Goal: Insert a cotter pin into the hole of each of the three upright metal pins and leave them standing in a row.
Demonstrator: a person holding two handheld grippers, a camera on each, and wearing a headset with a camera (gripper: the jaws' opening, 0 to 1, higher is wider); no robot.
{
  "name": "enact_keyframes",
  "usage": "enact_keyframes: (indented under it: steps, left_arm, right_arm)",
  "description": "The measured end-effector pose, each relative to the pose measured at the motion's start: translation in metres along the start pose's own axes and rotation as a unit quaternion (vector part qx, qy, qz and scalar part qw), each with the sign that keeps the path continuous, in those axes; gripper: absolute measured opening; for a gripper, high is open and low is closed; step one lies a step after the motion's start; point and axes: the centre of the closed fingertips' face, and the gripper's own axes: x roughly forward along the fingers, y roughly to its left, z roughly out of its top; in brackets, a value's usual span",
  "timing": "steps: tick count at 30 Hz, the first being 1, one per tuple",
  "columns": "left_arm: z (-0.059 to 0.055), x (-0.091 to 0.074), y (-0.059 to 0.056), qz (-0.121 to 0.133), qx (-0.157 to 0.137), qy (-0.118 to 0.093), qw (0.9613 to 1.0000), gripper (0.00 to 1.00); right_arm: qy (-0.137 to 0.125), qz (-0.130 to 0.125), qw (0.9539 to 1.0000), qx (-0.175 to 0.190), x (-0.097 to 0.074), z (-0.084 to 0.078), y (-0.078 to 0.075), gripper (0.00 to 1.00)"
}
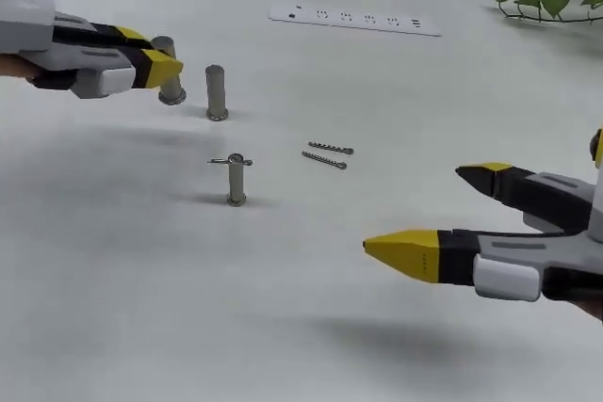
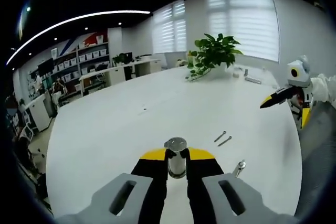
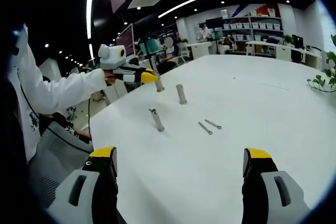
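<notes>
The left hand-held gripper (image 1: 168, 65) is pinched on the rear metal pin (image 2: 176, 158), upright between its yellow tips, while the right hand-held gripper (image 3: 179, 156) hangs over the near tabletop (image 1: 141, 308), jaws spread wide and holding nothing. The head view shows a second pin (image 1: 216, 91) just beside the held one, a third pin (image 1: 236, 179) nearer with a cotter pin (image 1: 230, 161) through its top, and two loose cotter pins (image 1: 325, 159) lying side by side to its right. The right gripper view adds the white sleeve (image 3: 68, 88) behind the left hand-held gripper; the left gripper view, a potted plant (image 2: 212, 56) across the tabletop.
</notes>
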Motion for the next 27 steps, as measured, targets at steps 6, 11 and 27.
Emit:
enact_keyframes:
  steps: [6, 11, 27]
  left_arm:
    - [0.025, -0.009, -0.028, -0.031, 0.016, -0.016, 0.9993, 0.09]
    - [0.04, -0.009, -0.042, -0.055, 0.042, -0.032, 0.9971, 0.09]
    - [0.04, 0.006, -0.121, -0.157, 0.063, -0.031, 0.9852, 0.09]
  right_arm:
    - [-0.004, 0.003, 1.0, -0.005, -0.001, 0.003, 0.002, 0.98]
    - [-0.005, 0.005, 1.0, -0.006, -0.002, 0.003, 0.004, 0.98]
    - [-0.006, 0.001, 1.0, -0.001, -0.007, 0.001, 0.0, 0.98]
